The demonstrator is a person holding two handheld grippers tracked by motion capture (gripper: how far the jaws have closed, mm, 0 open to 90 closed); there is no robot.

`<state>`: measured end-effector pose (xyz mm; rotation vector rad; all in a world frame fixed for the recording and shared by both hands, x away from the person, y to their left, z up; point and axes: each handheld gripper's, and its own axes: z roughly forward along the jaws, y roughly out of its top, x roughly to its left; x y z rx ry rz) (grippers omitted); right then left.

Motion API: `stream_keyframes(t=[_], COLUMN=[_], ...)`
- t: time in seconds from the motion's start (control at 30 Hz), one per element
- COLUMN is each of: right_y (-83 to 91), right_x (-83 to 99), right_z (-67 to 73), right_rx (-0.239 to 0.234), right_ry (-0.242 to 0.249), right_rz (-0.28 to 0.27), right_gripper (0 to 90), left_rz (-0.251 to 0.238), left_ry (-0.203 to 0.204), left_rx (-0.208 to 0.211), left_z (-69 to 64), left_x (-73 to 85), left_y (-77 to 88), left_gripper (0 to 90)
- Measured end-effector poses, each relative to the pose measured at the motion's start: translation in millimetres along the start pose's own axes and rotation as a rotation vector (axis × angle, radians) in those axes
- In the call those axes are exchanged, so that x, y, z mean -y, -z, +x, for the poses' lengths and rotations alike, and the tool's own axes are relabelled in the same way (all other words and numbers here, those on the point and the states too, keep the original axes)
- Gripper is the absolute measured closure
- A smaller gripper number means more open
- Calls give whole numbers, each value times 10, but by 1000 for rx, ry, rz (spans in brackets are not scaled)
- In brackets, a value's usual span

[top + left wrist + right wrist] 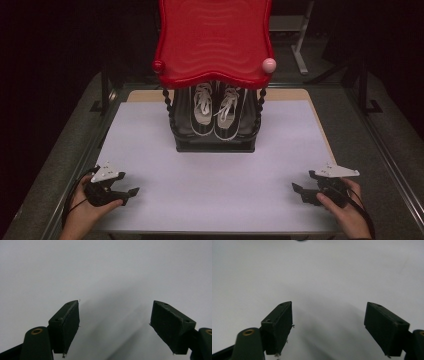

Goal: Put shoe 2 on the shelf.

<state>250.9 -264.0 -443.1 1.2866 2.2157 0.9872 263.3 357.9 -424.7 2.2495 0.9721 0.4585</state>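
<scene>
A pair of black shoes with white laces stands side by side on the lower shelf of a small rack with a glossy red top, at the far middle of the white table sheet. My left gripper rests low at the near left corner, jaws wide apart with bare sheet between them. My right gripper sits at the near right, also open and holding nothing. Both point inward across the sheet, well short of the rack.
A red knob and a pink knob sit on the red top's front corners, which overhang the shoes. Grey metal frame rails border the table on both sides. Dark surroundings lie beyond.
</scene>
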Motion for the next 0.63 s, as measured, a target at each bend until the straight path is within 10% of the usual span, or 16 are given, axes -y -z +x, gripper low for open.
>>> stream_keyframes(t=[0.23,0.63], right_y=[-48,-72], right_x=[104,121], right_z=[-48,-92], right_rx=[30,17], right_ry=[10,-18], right_rz=[35,37], right_gripper=[172,139], left_rz=[36,-41], left_ry=[4,58], left_rx=[-7,14], left_z=[5,64], left_x=[67,194], left_y=[-124,-150], left_gripper=[202,128])
